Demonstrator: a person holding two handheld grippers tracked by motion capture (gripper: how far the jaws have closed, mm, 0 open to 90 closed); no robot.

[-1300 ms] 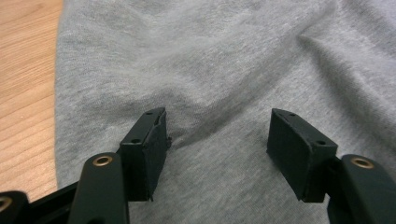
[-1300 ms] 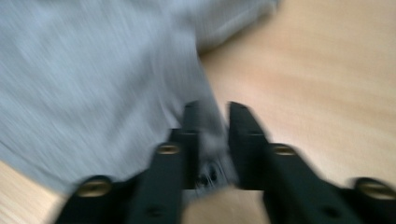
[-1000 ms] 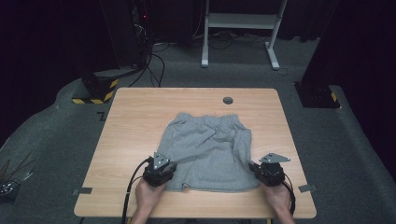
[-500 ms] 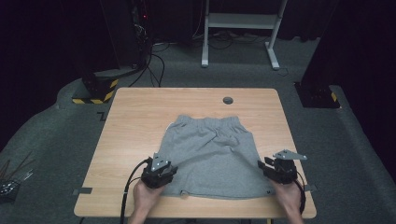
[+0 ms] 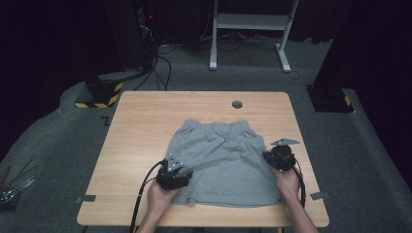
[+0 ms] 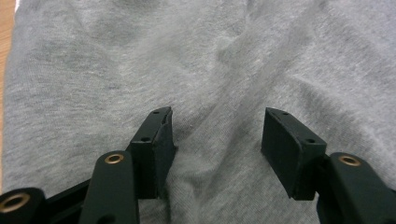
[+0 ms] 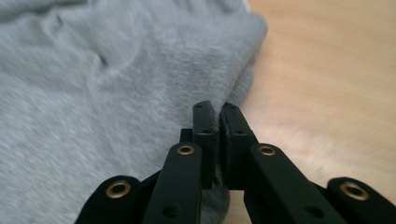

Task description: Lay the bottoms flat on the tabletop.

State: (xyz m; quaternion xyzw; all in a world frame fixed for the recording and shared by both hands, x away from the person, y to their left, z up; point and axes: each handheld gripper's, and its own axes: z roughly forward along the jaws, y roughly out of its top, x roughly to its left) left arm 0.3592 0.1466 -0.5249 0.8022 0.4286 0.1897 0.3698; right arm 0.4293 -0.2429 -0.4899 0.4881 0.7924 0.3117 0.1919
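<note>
Right tongs point(image 5: 270, 158) moved up shorts point(image 5: 221, 160) edge.

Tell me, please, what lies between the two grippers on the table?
Only the grey shorts: in the high view, their fabric spans the stretch from the left gripper to the right gripper, with nothing else on it.

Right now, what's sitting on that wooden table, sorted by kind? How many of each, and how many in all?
Grey shorts: 1, spread flat on the table
Hand-held grippers: 2, the left gripper open over the cloth, the right gripper closed at the shorts' side edge
Round dark grommet in the tabletop: 1
Grey tape pieces at the near corners: 2, and
Total: 6
</note>
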